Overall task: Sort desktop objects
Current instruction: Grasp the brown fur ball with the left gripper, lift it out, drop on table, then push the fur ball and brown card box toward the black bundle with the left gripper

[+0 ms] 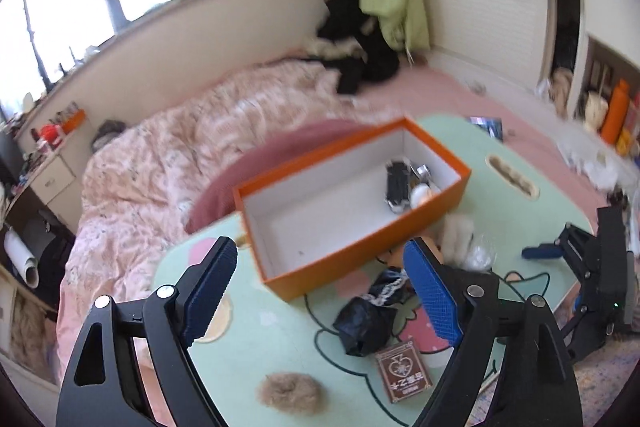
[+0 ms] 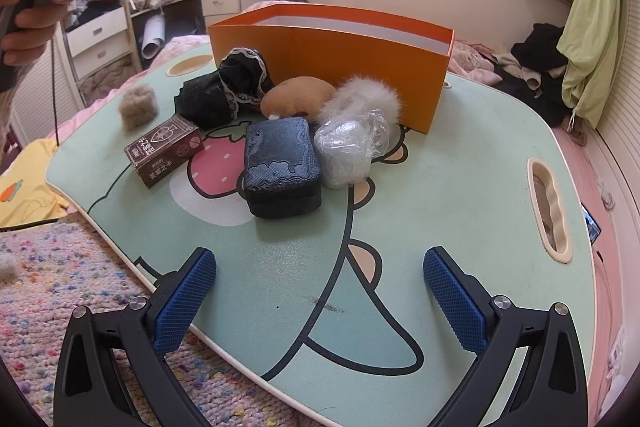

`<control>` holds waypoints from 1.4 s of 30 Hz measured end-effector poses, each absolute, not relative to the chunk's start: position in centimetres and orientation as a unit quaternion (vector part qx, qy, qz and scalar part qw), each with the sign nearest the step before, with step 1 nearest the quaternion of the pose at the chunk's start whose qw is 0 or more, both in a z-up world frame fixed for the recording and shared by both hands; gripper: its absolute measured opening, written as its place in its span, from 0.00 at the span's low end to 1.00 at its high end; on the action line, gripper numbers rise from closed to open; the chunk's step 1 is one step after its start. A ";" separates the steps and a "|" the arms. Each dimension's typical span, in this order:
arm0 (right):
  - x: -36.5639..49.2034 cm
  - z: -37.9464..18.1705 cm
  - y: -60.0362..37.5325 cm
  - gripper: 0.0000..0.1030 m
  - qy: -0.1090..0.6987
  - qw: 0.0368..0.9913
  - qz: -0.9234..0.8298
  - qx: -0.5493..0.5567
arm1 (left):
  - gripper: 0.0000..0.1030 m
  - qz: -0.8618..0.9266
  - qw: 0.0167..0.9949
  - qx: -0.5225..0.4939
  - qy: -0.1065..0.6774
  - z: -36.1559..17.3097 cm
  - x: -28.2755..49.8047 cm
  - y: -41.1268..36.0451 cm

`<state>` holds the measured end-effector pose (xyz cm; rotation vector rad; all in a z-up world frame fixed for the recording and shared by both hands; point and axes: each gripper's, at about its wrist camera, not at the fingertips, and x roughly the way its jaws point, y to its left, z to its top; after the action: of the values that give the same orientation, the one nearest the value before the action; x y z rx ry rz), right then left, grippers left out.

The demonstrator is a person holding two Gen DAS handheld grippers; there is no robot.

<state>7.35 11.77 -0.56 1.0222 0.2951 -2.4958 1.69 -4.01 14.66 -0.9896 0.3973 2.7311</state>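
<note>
An orange box [image 1: 360,247] stands open on the green cartoon table [image 1: 256,323], with a black item [image 1: 398,183] and a white round thing [image 1: 420,193] in its far end. My left gripper [image 1: 320,291] hovers open above the box's near corner, nothing between its fingers. In front of the box [image 2: 332,59] lie a black lace cloth [image 2: 228,91], a brown card box [image 2: 164,151], a blue pouch [image 2: 282,167], a plastic-wrapped bundle [image 2: 348,151], a white fluffy piece [image 2: 364,99] and a tan puff [image 2: 298,93]. My right gripper [image 2: 320,279] rests open over the table's near edge.
A grey-brown fur ball [image 2: 138,103] sits near the table's left edge. The table [image 2: 440,187] lies on a bed with a pink quilt [image 1: 160,163]. A knitted blanket [image 2: 60,287] is at the near side. A hand [image 2: 36,15] holds the left gripper at top left.
</note>
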 end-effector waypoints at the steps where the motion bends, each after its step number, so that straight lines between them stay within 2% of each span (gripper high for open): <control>1: 7.4 -0.6 11.8 1.00 0.107 0.213 -0.899 0.368 | 0.83 0.930 0.097 -0.330 0.130 14.7 2.6 -4.9; 4: 7.4 -0.6 11.8 1.00 0.106 0.212 -0.899 0.368 | 0.83 0.925 0.103 -0.343 0.129 13.2 5.4 -6.9; 9: 7.4 -0.6 11.8 1.00 0.106 0.212 -0.899 0.369 | 0.83 0.914 0.108 -0.362 0.146 7.5 9.1 -8.3; 14: 7.3 -0.6 11.8 1.00 0.107 0.211 -0.899 0.369 | 0.83 0.899 0.116 -0.419 0.049 2.3 9.3 -9.6; 17: 7.3 -0.6 11.8 1.00 0.107 0.211 -0.899 0.369 | 0.83 0.900 0.099 -0.422 0.052 0.1 8.9 -9.3; 18: 7.4 -0.6 11.8 1.00 0.107 0.211 -0.899 0.369 | 0.86 0.902 0.099 -0.418 0.048 -0.1 8.9 -9.3; 25: 7.4 -0.6 11.9 1.00 0.106 0.211 -0.899 0.370 | 0.86 0.899 0.141 -0.415 0.011 0.5 5.6 -7.3; 28: 7.4 -0.6 11.9 1.00 0.106 0.211 -0.899 0.369 | 0.79 0.895 0.159 -0.418 0.002 0.8 4.0 -5.9; 35: 7.3 -0.6 11.9 1.00 0.105 0.210 -0.899 0.369 | 0.79 0.900 0.164 -0.400 -0.053 1.7 3.8 -5.6; 42: 7.3 -0.6 11.9 1.00 0.105 0.210 -0.899 0.369 | 0.80 0.904 0.120 -0.410 -0.013 1.6 7.2 -6.2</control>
<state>7.29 11.91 -0.59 1.0260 0.2915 -2.4996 7.16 -6.15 1.58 -1.1993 -0.0393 2.6411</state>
